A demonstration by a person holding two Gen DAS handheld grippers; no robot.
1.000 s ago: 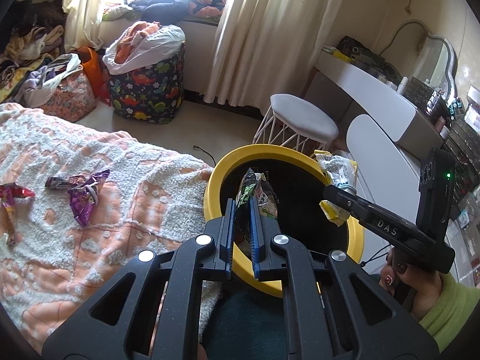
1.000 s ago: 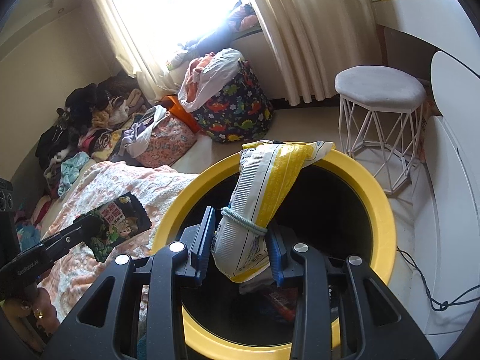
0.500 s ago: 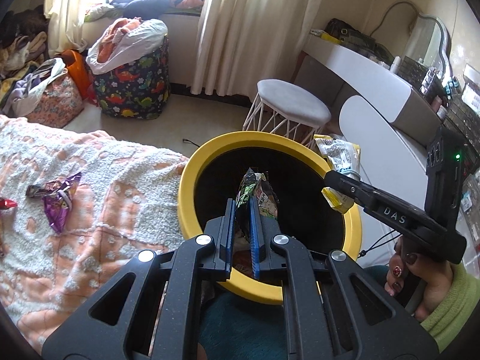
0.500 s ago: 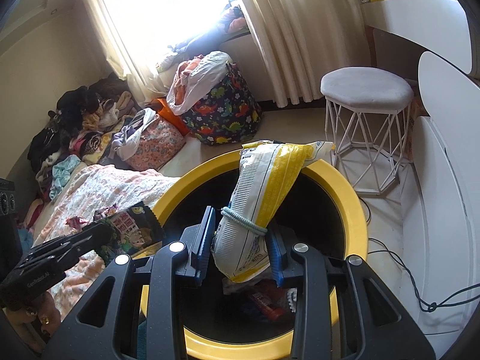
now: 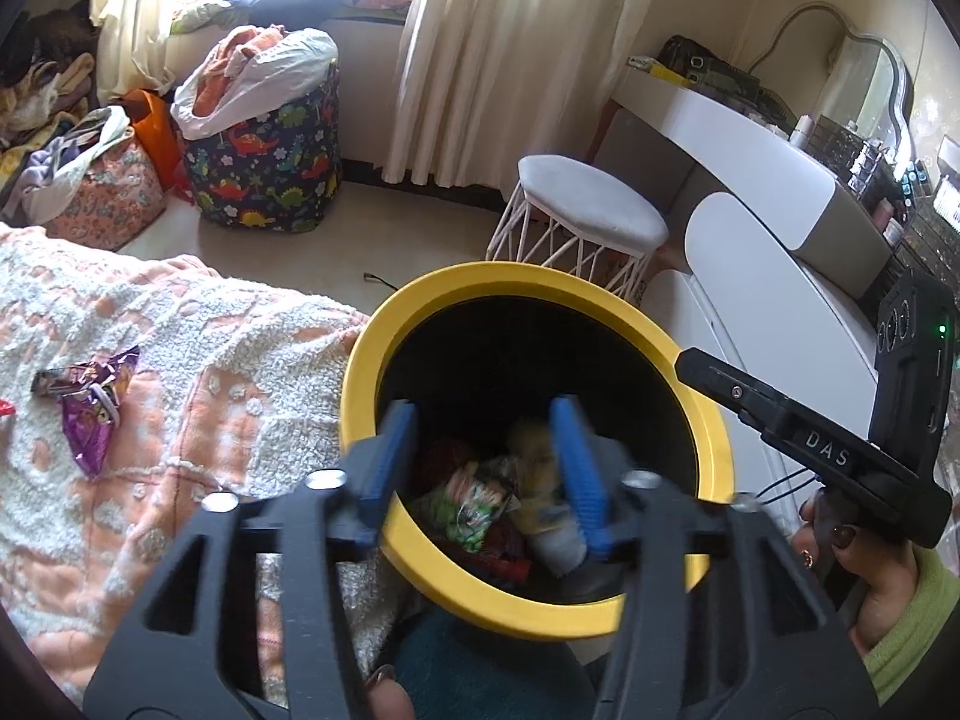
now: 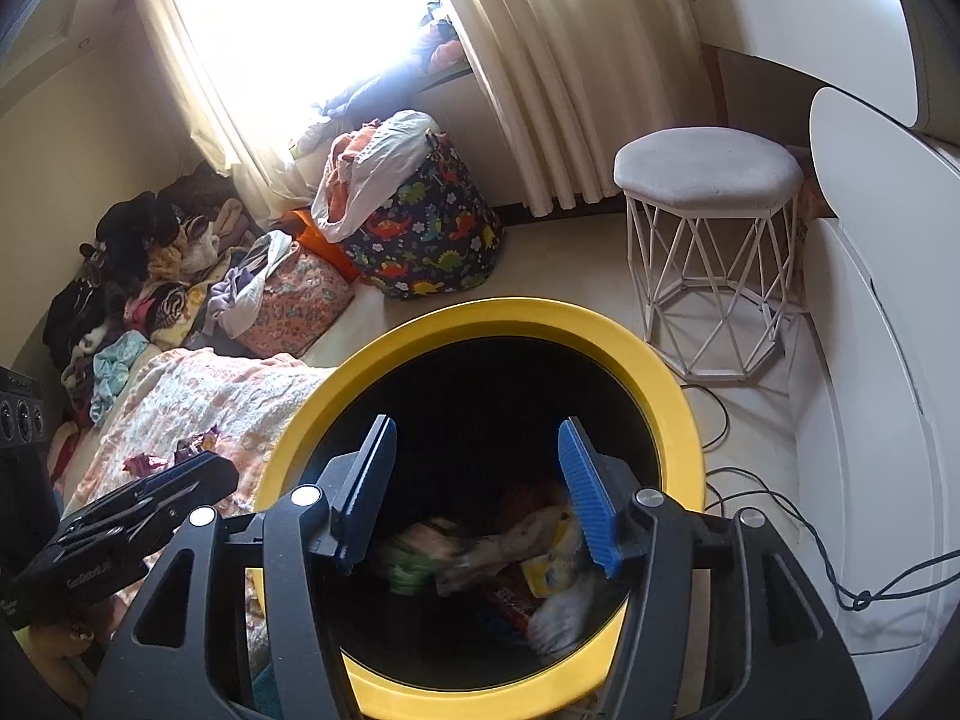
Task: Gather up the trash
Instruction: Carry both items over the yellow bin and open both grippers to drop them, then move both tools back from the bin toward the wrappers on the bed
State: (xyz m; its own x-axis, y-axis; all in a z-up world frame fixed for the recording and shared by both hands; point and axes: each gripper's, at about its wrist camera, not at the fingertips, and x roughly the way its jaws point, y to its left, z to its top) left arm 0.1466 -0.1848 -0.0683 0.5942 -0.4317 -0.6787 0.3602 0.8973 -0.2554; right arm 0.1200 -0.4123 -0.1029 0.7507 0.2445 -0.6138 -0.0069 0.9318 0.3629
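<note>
Blurred trash, clipped edges

Inside the yellow bin [image 5: 714, 438], the wrappers [image 6: 528, 558] are motion-smeared in both views, so their print cannot be read. The left gripper [image 5: 486, 468] is itself blurred, and its body hides the bin's near rim. A red scrap [image 5: 5, 407] on the bed [image 5: 252, 360] is cut off by the frame edge. Items on the vanity tabletop [image 5: 750, 144] are too small to tell.

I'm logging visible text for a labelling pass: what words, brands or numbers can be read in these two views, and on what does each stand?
"DAS": white letters on the side of the right claw, seen from the left wrist view.
Unreadable: small pale lettering on the left claw, in the right wrist view.
Unreadable: print on the wrappers in the yellow bin, blurred.
Unreadable: the purple wrapper on the blanket, too small.
</note>
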